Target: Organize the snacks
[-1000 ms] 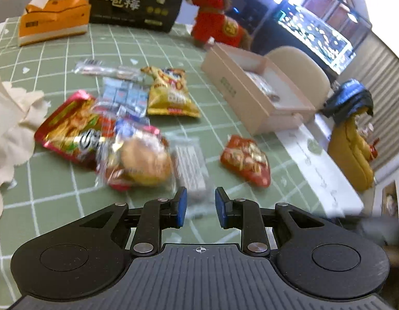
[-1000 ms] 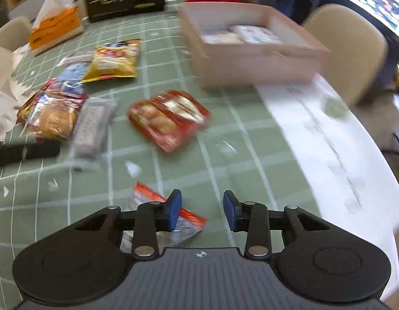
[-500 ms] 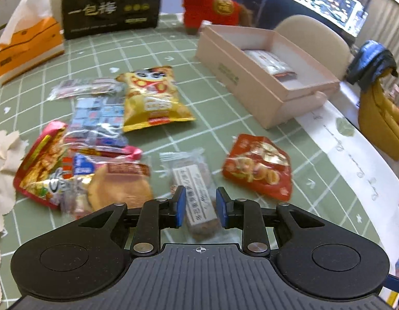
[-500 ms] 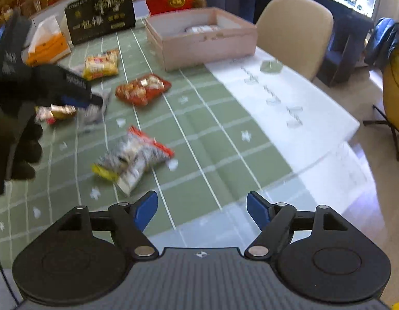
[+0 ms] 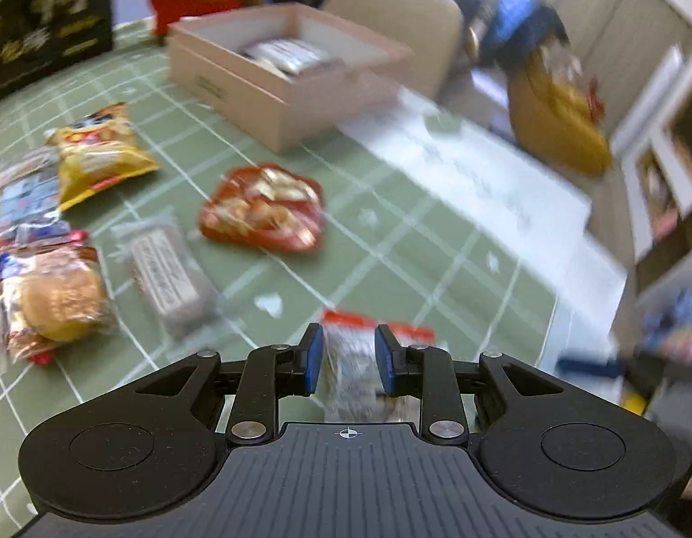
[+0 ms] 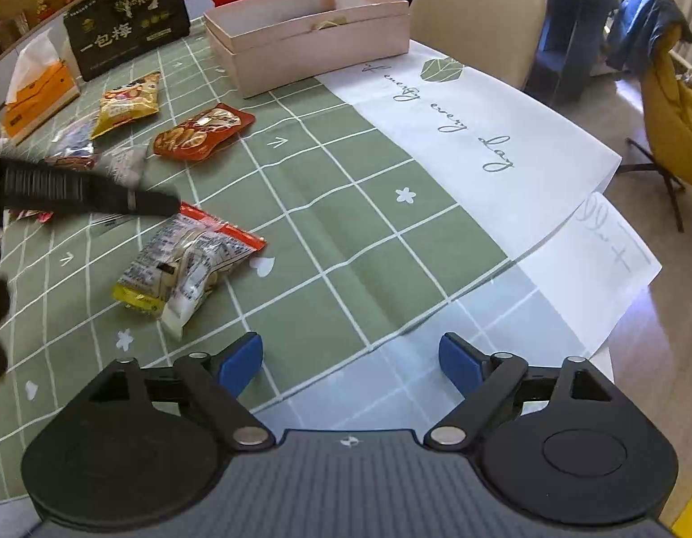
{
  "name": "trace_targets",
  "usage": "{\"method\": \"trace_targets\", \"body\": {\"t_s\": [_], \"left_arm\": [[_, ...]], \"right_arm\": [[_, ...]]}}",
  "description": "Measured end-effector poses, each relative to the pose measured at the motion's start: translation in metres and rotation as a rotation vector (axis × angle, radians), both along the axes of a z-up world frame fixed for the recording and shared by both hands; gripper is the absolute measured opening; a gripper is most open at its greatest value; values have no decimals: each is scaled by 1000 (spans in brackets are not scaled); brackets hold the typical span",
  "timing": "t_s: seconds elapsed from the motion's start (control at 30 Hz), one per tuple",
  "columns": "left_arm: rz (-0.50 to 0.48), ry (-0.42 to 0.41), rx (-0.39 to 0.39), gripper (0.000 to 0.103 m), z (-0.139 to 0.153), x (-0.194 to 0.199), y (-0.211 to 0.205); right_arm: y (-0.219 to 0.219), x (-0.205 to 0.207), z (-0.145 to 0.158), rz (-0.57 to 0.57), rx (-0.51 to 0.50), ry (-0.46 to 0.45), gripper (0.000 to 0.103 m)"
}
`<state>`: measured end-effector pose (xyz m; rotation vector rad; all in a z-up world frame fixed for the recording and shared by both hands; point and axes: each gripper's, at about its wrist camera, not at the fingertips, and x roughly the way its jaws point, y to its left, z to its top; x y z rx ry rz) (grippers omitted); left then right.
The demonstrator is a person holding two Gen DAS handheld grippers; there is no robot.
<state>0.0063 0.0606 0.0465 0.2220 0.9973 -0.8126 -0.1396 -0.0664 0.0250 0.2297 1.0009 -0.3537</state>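
Red-topped clear snack packet (image 6: 191,264) lies between my left gripper's (image 5: 347,361) slightly parted fingers, near the tablecloth's (image 6: 328,206) front edge; my right gripper's (image 6: 350,361) jaws are opening, empty.

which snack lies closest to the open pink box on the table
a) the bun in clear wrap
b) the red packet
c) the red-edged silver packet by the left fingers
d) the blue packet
b: the red packet lies just in front of the pink box, with the others farther off.
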Motion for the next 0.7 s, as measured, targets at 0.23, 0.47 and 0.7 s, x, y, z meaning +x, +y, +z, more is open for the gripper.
{"method": "trace_targets", "body": {"t_s": [0.23, 0.47, 0.7], "left_arm": [[-64, -66, 38, 32, 0, -13, -16], [148, -99, -169, 32, 26, 45, 0], [250, -47, -16, 32, -1, 121, -28]], "right_arm": [[-4, -3, -6, -39, -9, 9, 103], [-3, -7, -6, -53, -11, 6, 103], [-4, -7, -6, -41, -9, 10, 103]]}}
